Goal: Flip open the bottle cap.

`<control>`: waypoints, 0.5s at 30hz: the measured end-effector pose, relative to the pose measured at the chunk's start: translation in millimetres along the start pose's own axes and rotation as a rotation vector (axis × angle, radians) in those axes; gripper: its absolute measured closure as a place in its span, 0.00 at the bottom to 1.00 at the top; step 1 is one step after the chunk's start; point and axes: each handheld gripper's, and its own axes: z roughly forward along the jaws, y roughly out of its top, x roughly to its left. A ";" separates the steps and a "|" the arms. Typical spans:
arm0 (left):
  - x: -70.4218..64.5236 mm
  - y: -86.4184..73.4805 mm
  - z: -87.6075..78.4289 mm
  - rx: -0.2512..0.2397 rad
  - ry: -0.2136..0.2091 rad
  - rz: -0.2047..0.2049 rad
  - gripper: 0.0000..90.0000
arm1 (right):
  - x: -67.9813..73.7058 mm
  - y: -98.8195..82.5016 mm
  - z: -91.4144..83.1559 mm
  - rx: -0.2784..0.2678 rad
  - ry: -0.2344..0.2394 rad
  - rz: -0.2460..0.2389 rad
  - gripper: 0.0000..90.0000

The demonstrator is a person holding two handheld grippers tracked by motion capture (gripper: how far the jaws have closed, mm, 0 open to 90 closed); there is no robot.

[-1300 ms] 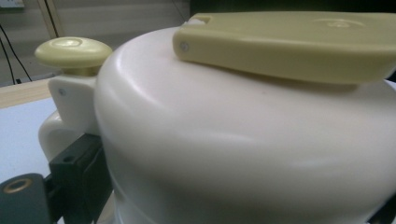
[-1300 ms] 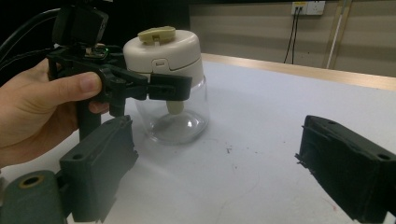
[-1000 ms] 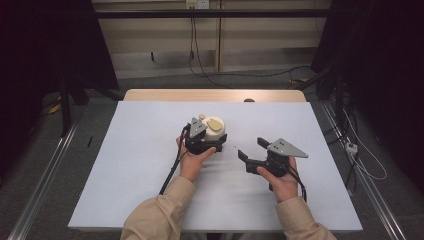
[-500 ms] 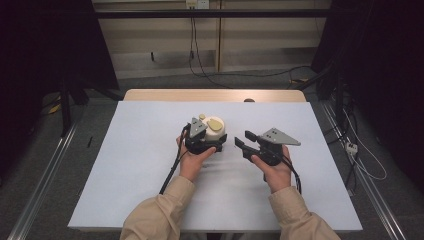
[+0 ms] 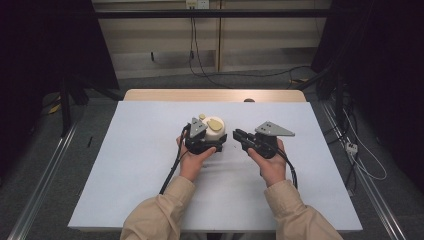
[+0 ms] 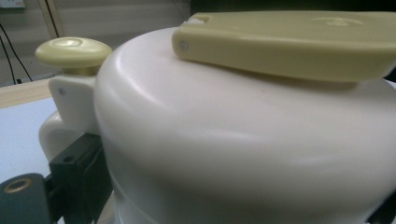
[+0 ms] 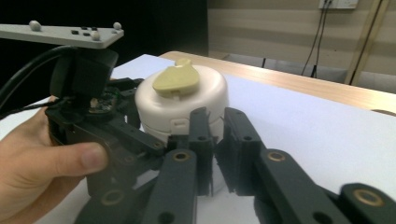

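A squat cream container [image 5: 216, 131] stands upright near the middle of the table [image 5: 125, 165], its round body pinched in the left tool [image 5: 214, 141]. Its yellow-green lid tab [image 7: 176, 77] lies flat on top (long axis reaching toward a small knob [image 6: 73, 51] at one edge). The right tool [image 5: 239, 136], jaws just pressed nearly together on nothing, sits just beside it.

Even overhead light falls on the bench [image 5: 150, 165], which is bright in the high view, while the room either side of it sinks into near black. Shadows under the hands are soft and faint. In the left gripper view the pot [image 6: 243, 140] is soft and out of focus, with a mild sheen on its shoulder.
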 end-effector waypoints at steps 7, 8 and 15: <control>0.1 0.3 -0.1 0.004 0.000 0.001 0.07 | 2.4 3.4 8.8 0.015 0.032 -0.004 0.99; 0.0 0.1 0.0 0.002 0.001 0.000 0.07 | 3.1 3.6 9.6 0.020 0.037 -0.002 1.00; -0.2 0.4 -0.1 0.004 0.003 0.001 0.07 | 4.1 5.8 15.4 0.027 0.042 -0.011 1.00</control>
